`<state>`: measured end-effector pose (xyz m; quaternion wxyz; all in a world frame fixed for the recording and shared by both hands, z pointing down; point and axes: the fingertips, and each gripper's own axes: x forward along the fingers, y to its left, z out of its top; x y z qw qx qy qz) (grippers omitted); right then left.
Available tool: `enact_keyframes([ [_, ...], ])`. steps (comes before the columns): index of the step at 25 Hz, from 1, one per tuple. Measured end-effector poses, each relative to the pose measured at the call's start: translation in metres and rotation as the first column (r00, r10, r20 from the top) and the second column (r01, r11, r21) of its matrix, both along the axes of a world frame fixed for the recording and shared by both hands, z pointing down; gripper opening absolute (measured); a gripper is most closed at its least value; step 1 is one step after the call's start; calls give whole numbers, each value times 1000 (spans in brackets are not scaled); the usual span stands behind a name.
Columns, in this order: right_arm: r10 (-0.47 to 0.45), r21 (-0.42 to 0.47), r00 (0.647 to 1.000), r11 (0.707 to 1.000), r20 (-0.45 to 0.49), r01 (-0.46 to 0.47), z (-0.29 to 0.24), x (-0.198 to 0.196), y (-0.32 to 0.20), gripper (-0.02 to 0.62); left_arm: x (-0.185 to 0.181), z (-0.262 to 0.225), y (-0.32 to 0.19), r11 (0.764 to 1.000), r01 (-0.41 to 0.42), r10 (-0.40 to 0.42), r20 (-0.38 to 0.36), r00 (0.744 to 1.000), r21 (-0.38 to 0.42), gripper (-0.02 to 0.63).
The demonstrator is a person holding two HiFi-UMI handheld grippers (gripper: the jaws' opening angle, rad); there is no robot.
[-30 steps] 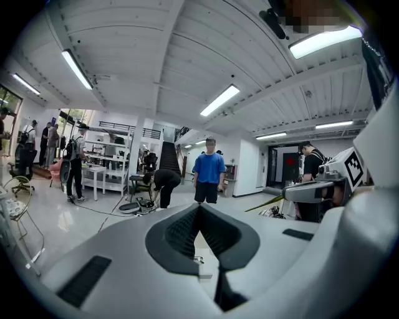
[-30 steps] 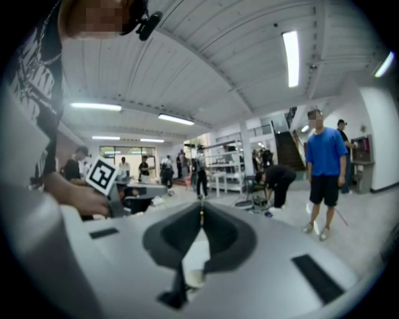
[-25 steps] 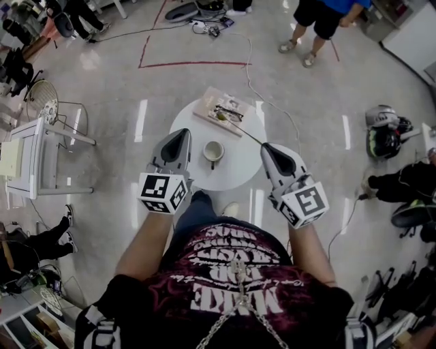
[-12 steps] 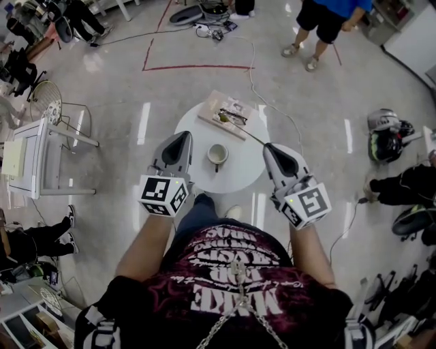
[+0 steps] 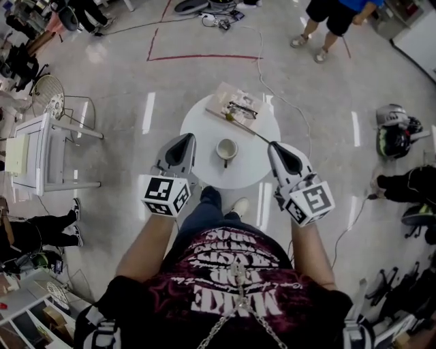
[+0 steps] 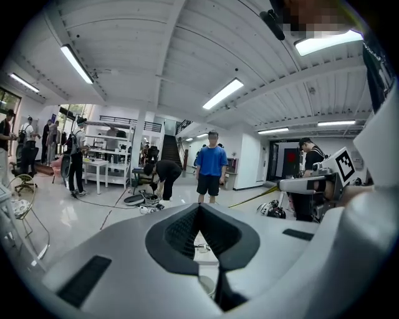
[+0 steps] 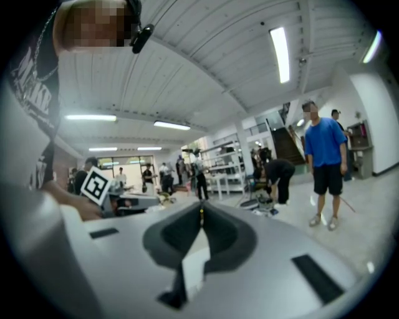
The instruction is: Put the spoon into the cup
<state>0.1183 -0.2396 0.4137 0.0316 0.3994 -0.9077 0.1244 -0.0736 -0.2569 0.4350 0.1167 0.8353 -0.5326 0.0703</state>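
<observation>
On a small round white table (image 5: 246, 172) stands a white cup (image 5: 226, 150), upright with its handle toward me. My right gripper (image 5: 273, 145) is at the table's right edge, shut on the end of a thin spoon (image 5: 249, 129). The spoon's handle slants up-left and its bowl hovers over the board behind the cup. In the right gripper view the jaws (image 7: 201, 210) meet on a sliver of the spoon. The left gripper (image 5: 189, 138) hangs at the table's left edge, left of the cup, shut and holding nothing; its pads (image 6: 199, 207) meet at the tip.
A tan board (image 5: 231, 102) with a pair of eyeglasses lies at the table's far side. A white rack (image 5: 41, 153) stands to the left. A cable runs over the floor behind the table. A person in blue (image 5: 334, 17) stands beyond, and a helmet (image 5: 394, 131) lies at the right.
The view has slid so the table and cup sit a little further right. Both grippers have sunk slightly beside the table. The spoon stays in the right gripper, over the board.
</observation>
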Motion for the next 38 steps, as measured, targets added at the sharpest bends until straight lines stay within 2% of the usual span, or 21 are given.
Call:
enact_keyframes([
  [8,39,-129,999,991,12,-37,50,-6,-8,35,5,46,-16,996,-47,47,2,999,-78,28],
  [15,68,-199,998,978,6,-65,89,-12,-19,35,0,92,-20,987,-52,55,19,998,-150,28],
  [21,36,-249,996,967,-81,-55,128,-19,-23,35,5,128,-18,976,-71,75,11,997,-205,28],
  [25,23,-288,992,956,-123,-58,159,-23,-24,35,11,139,-22,972,-95,95,-10,995,-214,28],
  [32,-4,-407,984,911,-177,-69,223,-26,-17,35,11,164,-29,962,-110,117,16,993,-248,28],
  [38,-32,-479,978,874,-208,-74,273,-29,-17,35,17,200,-33,945,-129,142,21,990,-301,28],
])
